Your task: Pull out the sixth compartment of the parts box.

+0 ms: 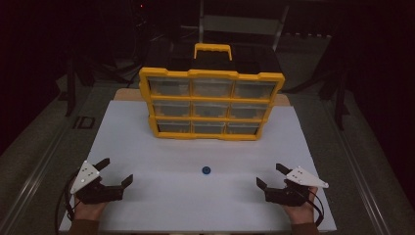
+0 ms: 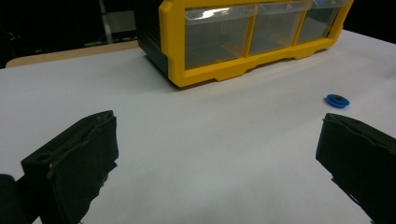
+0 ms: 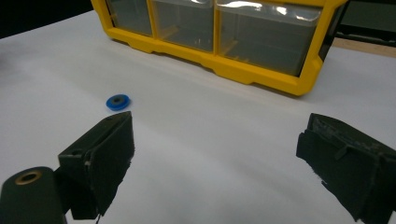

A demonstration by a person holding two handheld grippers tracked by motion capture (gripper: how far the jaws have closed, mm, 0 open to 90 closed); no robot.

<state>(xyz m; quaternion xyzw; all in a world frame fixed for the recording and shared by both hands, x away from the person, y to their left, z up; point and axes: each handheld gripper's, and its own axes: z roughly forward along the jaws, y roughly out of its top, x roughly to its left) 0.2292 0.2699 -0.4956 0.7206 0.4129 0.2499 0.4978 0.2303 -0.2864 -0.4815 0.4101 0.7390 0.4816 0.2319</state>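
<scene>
The left tool (image 1: 116, 171) sits at the lower left of the high view, jaws spread wide with nothing between them, resting low over the white tabletop (image 1: 161, 196). The hand (image 1: 88, 209) behind it enters from the bottom edge, and the grey three-cornered plate on top tilts toward the upper left. The right tool (image 1: 268, 177) mirrors it at the lower right, jaws likewise wide and empty, gripped by a hand (image 1: 299, 213) coming up from the bottom edge, its plate pointing to the right.

Between the two tools, slightly above their level in the high view, a small blue ring (image 1: 206, 170) lies flat on the tabletop, well apart from both. In the left gripper view it lies at the right, just above the right-hand jaw; in the right gripper view it lies at the left, just above the left-hand jaw.

Beyond the ring, in the upper middle of the high view, stands a yellow drawer cabinet (image 1: 211, 74) with a yellow handle (image 1: 213, 49) on top. It holds three rows of three clear drawers. The middle drawer shows a blue speck inside; the contents of the others cannot be made out. In both gripper views the bottom-row drawers look see-through, with only faint dividers.
</scene>
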